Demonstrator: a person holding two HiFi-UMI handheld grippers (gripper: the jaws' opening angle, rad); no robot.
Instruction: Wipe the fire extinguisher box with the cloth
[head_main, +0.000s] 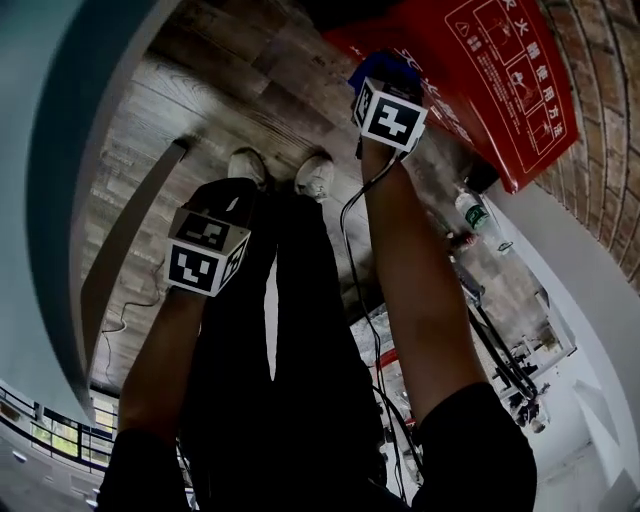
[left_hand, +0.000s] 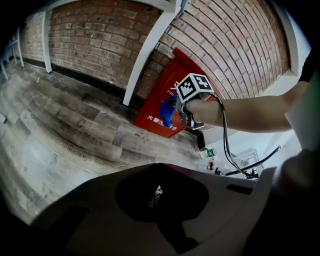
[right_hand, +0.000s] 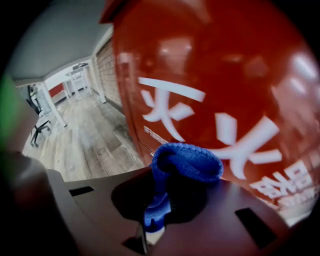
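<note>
Red fire extinguisher box (right_hand: 215, 70) stands on the wood-plank floor (left_hand: 65, 125) against the brick wall (left_hand: 100, 40), white lettering on its front. Blue knitted cloth (right_hand: 186, 162) is bunched and touching that front panel. The right gripper (right_hand: 154, 220) is clamped on the cloth's lower end, arm extended toward the box. The left gripper (left_hand: 157, 194) hangs well apart from the box, jaws together with nothing between them. A green-labelled bottle (head_main: 472, 212) stands beside the box.
</note>
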